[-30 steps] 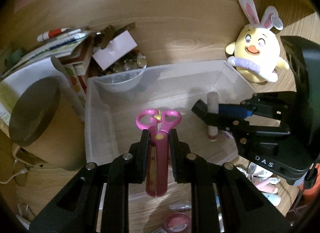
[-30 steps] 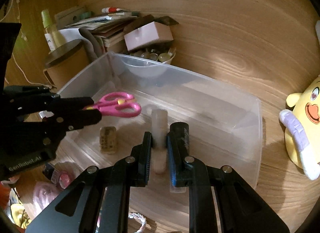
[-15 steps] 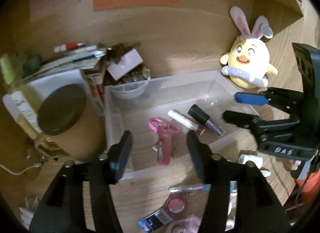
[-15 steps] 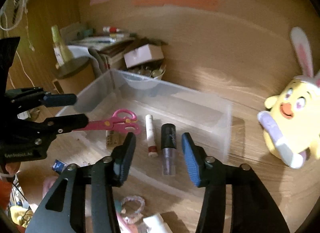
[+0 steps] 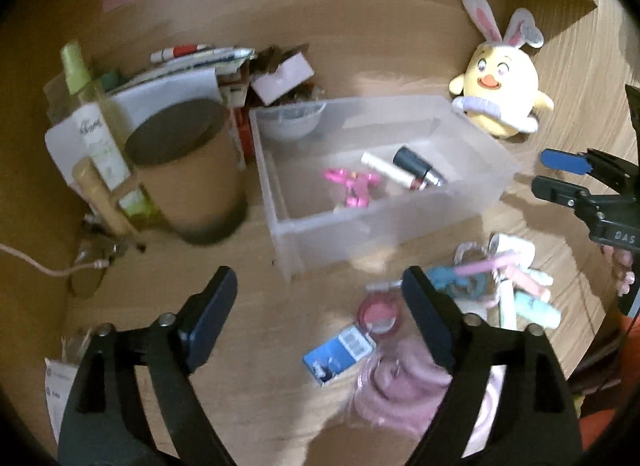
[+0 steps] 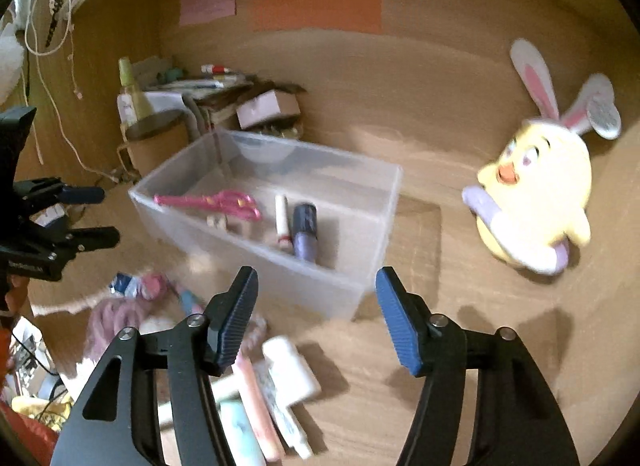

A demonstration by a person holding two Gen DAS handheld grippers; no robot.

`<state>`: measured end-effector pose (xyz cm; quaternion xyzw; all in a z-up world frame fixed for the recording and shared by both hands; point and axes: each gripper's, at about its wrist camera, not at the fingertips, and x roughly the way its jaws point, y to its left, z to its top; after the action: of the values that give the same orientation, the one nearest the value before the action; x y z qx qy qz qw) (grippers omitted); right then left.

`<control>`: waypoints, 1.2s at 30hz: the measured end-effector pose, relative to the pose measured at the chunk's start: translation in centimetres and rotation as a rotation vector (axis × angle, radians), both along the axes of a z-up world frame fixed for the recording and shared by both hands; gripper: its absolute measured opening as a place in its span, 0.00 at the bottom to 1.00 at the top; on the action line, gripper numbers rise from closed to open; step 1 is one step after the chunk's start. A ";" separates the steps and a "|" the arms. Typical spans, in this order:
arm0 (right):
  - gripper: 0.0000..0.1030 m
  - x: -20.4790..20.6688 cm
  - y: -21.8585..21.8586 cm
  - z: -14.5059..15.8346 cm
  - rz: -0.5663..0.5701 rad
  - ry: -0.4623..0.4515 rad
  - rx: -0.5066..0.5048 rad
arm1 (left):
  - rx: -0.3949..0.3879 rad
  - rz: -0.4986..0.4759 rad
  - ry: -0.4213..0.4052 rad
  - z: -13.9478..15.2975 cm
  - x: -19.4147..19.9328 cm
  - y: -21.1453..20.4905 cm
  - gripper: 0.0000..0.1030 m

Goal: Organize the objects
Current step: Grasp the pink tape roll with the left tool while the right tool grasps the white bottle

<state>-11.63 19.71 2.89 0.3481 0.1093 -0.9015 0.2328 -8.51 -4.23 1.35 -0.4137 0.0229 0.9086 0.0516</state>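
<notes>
Pink plastic-handled scissors [image 5: 352,185], a white tube [image 5: 384,167] and a dark-capped cylinder [image 5: 416,169] are seen lying inside the clear plastic bin [image 5: 304,242], beyond both grippers' fingers. The left gripper [image 5: 318,306] and right gripper [image 6: 316,302] are spread, still opening, with nothing gripped.

one clear bin [image 5: 384,221], one pink scissors [image 5: 352,185], two tubes [image 5: 404,167], one plush chick [image 5: 498,93]
</notes>
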 end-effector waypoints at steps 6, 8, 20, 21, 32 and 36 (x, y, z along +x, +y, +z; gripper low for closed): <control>0.56 0.8 1.0 -2.9 -0.007 -0.075 0.031 | 0.026 -0.007 -0.060 -2.0 0.5 0.4 0.86; 0.56 1.0 1.0 -3.9 -0.001 -0.098 0.036 | 0.026 -0.016 -0.078 -2.7 0.5 0.8 0.86; 0.41 0.4 -0.1 -6.6 0.039 -0.170 0.014 | 0.082 -0.053 -0.176 -5.6 -0.9 2.4 0.60; 0.40 0.4 -0.2 -6.8 0.041 -0.173 0.014 | 0.085 -0.054 -0.176 -5.7 -1.1 2.5 0.58; 0.26 0.1 0.4 -7.5 0.029 -0.192 -0.007 | 0.062 -0.087 -0.144 -6.1 -1.6 3.2 0.34; 0.26 0.1 1.1 -7.3 0.005 -0.184 -0.022 | 0.058 -0.074 -0.121 -5.6 -1.1 2.9 0.34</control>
<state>-11.50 20.84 -4.42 0.4267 0.0782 -0.8663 0.2477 -9.62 -1.28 -4.29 -0.4651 0.0088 0.8797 0.0984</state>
